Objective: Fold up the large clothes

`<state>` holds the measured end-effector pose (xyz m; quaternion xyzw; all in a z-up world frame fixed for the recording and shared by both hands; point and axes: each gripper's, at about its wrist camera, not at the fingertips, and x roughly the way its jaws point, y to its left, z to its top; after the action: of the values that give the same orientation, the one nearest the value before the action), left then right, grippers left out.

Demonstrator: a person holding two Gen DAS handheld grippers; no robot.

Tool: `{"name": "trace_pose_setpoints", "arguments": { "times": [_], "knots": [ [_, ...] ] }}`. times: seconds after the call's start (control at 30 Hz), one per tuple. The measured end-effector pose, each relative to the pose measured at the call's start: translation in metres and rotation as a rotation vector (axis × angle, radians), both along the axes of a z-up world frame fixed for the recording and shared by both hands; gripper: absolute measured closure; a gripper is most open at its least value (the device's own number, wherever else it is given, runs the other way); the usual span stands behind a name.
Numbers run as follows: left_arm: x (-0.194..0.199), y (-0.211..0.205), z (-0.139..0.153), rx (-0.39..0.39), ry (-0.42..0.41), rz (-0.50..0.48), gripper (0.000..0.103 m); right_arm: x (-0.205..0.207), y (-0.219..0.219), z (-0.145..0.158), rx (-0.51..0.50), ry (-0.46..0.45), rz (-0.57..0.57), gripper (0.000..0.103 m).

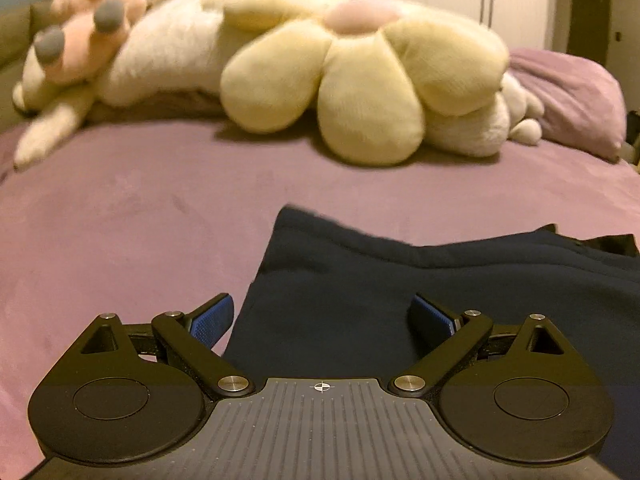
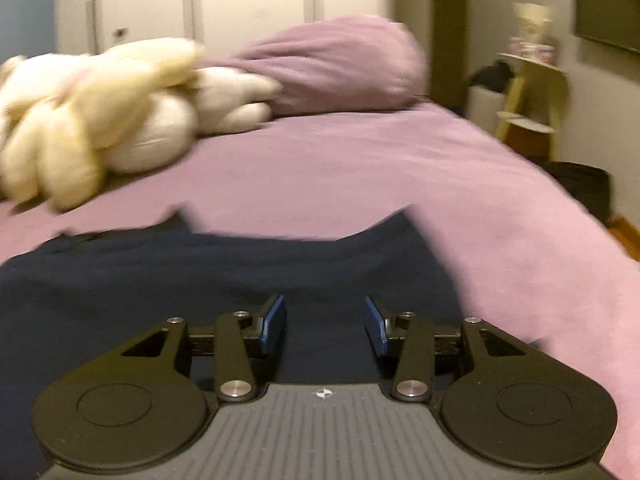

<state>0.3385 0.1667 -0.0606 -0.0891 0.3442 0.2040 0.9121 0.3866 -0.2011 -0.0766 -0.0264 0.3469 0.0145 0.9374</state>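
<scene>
The left claw (image 1: 322, 318) gapes wide and the right claw (image 2: 325, 325) stands partly open, both empty above the navy garment (image 1: 400, 292) on the purple bed (image 1: 120, 220).

Purple bed (image 1: 120, 208): navy garment (image 1: 360, 280), plush toys (image 1: 360, 80), pillow (image 2: 340, 68).

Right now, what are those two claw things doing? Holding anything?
Left gripper: wide open, empty, over the dark navy garment's edge.
Right gripper: partly open, empty, above the same garment.

Both wrist views look low across the bed (image 1: 120, 208), sharing the navy garment (image 1: 360, 280).
</scene>
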Motion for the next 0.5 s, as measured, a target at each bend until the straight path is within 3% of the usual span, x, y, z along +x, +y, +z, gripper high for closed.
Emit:
{"name": "trace_pose_setpoints", "arguments": {
  "times": [0.1,0.17,0.23,0.5],
  "knots": [
    [0.008,0.003,-0.01,-0.031,0.026,0.009,0.001,0.0,-0.027,-0.007,-0.068,-0.021,-0.028,0.055],
    [0.011,0.003,-0.013,-0.037,0.035,0.005,0.001,-0.003,-0.041,-0.012,-0.002,-0.019,-0.061,0.042],
    [0.013,0.006,-0.015,-0.052,0.038,0.007,0.0,-0.002,-0.05,-0.017,0.05,-0.017,-0.08,0.039],
    [0.014,0.024,-0.026,-0.18,0.019,0.026,0.0,0.0,-0.051,-0.023,0.064,-0.027,-0.09,0.036]
  ]
}}
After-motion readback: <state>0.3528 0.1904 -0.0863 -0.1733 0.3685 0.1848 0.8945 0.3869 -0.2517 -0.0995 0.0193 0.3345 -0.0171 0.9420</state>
